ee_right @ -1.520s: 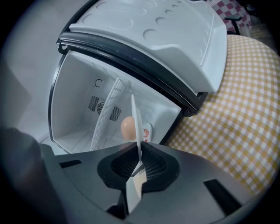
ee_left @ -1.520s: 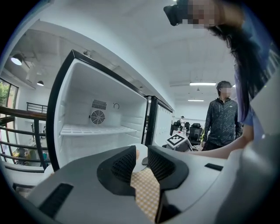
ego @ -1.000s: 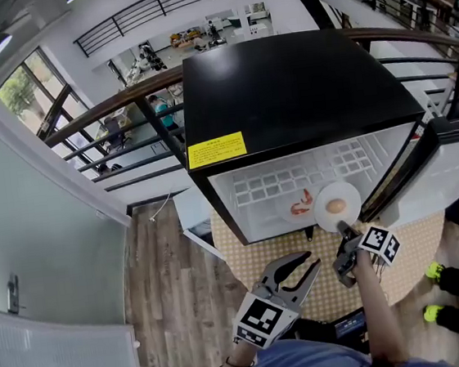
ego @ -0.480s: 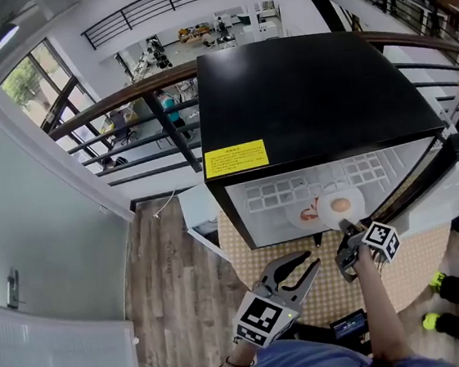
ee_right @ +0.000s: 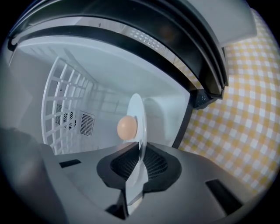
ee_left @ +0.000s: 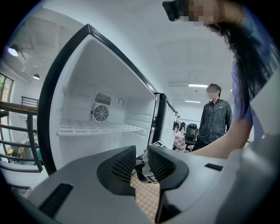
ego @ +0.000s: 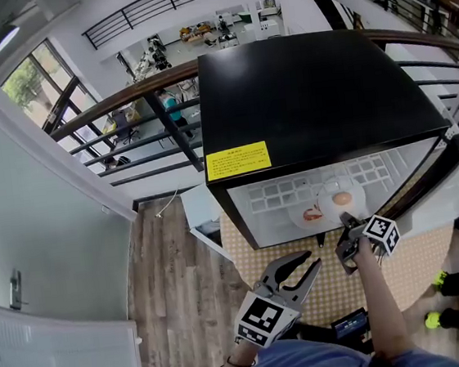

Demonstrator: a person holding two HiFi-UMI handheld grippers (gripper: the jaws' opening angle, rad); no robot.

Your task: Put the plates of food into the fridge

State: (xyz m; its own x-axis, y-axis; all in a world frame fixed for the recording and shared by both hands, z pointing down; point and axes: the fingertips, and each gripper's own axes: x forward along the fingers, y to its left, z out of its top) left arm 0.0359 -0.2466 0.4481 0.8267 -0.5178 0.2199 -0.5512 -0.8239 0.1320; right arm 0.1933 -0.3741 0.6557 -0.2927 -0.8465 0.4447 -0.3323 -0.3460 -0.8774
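Stage: one plate stored, one in transfer. The fridge (ego: 310,95) stands with its door open. The shrimp plate (ego: 307,215) lies on the white wire shelf (ego: 272,194) inside, so that plate appears done.

The right gripper (ego: 348,227) is clamped on the near rim of the egg plate (ego: 340,201), which sits over the shelf just beside the shrimp plate. Whether it rests on the shelf cannot be told.

The left gripper (ego: 301,265) hangs in front of the fridge, jaws apart and empty.

Remaining steps, by judgement: set down the egg plate, release it, withdraw, and close the door.
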